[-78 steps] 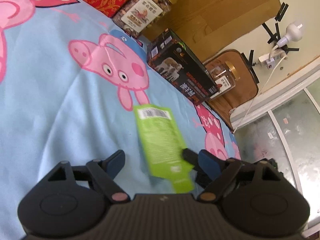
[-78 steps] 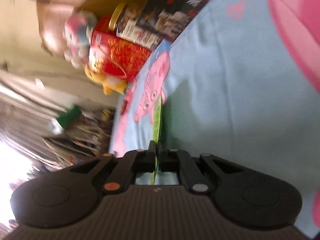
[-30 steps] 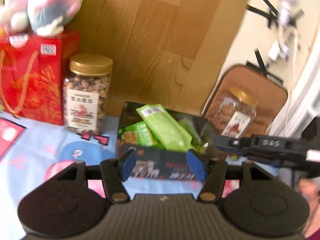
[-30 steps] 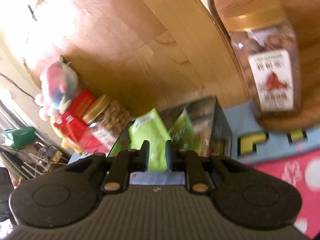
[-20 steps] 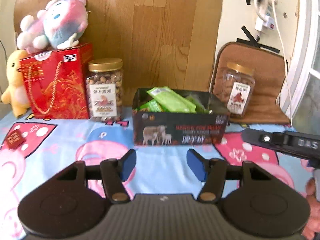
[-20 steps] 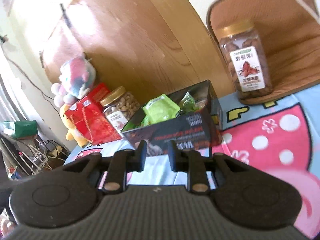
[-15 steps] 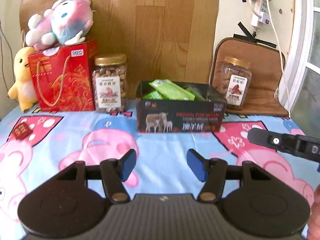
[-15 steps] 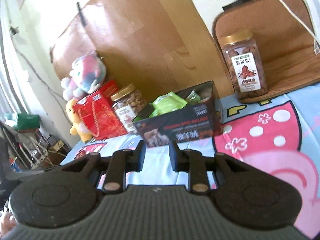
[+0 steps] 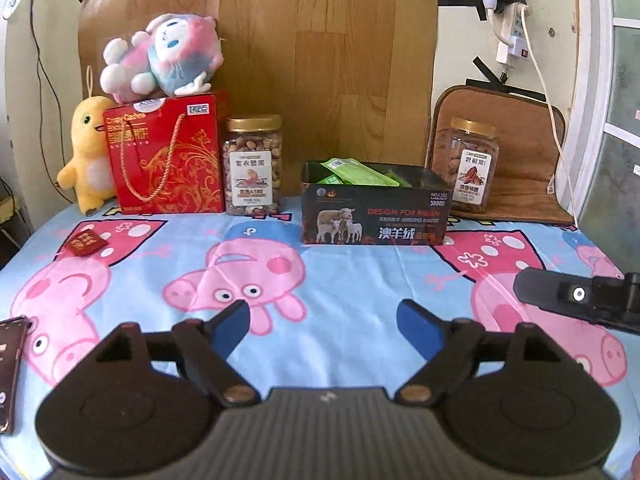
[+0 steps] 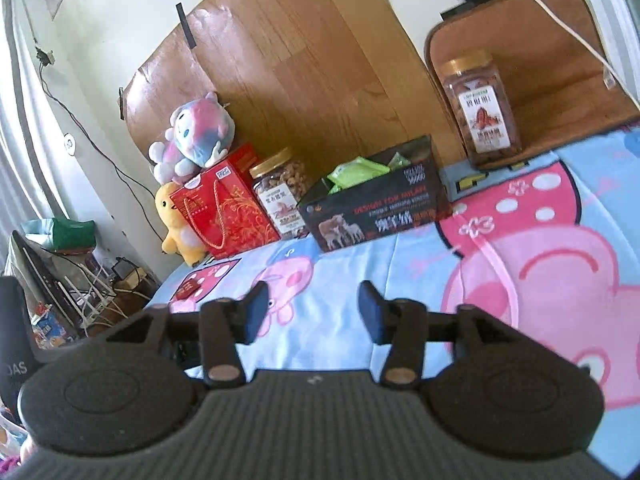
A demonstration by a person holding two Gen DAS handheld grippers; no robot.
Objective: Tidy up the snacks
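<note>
progress: green snack packets (image 9: 358, 174) lie inside black box (image 9: 376, 220) at 12 o'clock on cartoon cloth (image 9: 340, 280), none loose in view | left gripper (image 9: 322, 326) empty, jaws opening wide | right gripper (image 10: 312, 306) empty, jaws opening | left: seemingly nothing

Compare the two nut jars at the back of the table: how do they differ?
The left jar is round and looks wider; the right jar looks squarer and slimmer. The left jar stands on the cartoon cloth beside the red gift bag; the right jar stands on the brown cushion, past the black box. The left jar holds paler nuts, the right darker ones. Both stand upright with gold lids and white labels.
</note>
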